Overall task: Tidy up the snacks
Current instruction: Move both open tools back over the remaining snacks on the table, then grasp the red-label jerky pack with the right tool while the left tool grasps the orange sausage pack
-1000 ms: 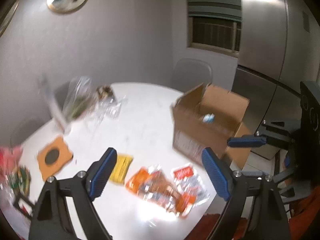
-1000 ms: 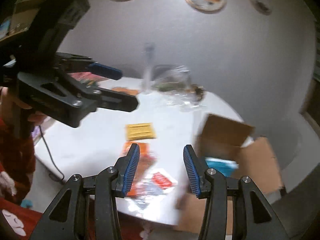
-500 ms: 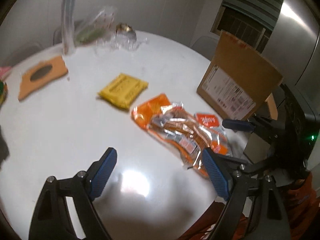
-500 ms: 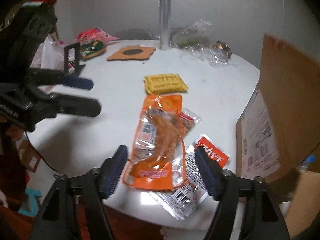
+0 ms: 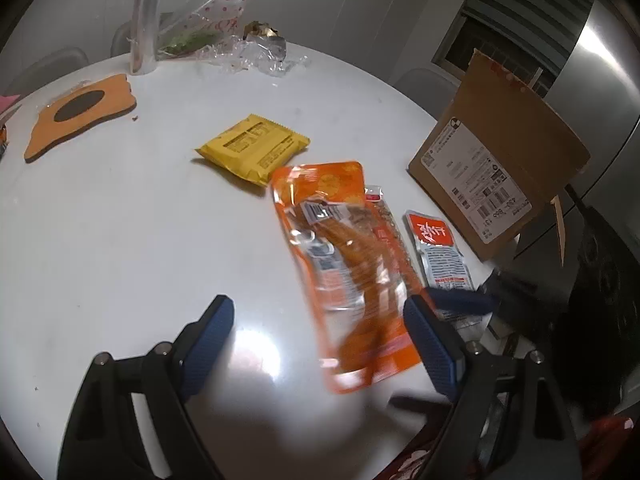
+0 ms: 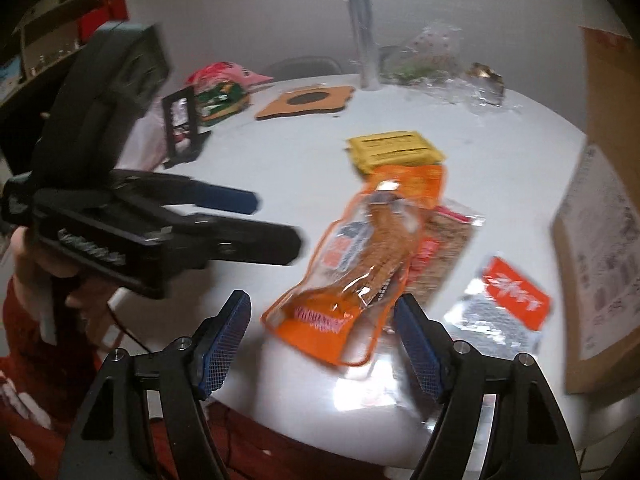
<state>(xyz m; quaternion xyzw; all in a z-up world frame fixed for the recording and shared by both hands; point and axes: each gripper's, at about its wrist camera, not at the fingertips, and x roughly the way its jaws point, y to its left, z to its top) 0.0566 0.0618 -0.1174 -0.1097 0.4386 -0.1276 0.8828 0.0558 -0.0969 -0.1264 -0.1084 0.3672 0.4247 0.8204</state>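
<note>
An orange snack pouch [image 5: 344, 264] [image 6: 360, 264] lies on the white round table [image 5: 120, 220], partly over a clear packet with a red label [image 5: 390, 232]. Behind it is a yellow packet [image 5: 254, 150] [image 6: 394, 150], and to its right a silver and red sachet [image 5: 438, 248] [image 6: 504, 312]. A brown cardboard box [image 5: 500, 152] [image 6: 600, 220] stands at the table's right edge. My left gripper [image 5: 318, 308] [image 6: 276, 220] hovers open above the pouch's near end. My right gripper [image 6: 322, 302] is open too, just in front of the same pouch, pads off it.
An orange mat with a dark oval [image 5: 80, 116], a clear tube [image 5: 146, 20] and crumpled cellophane [image 5: 224, 32] sit at the table's far side. Snack bags [image 6: 220, 92] and a black stand [image 6: 182, 128] are at the far left. A hand in a red sleeve [image 6: 24, 264] holds the left gripper.
Both grippers have come down from high above the table to just over the snack packets. The right jaws have spread wider. The left jaws kept their width.
</note>
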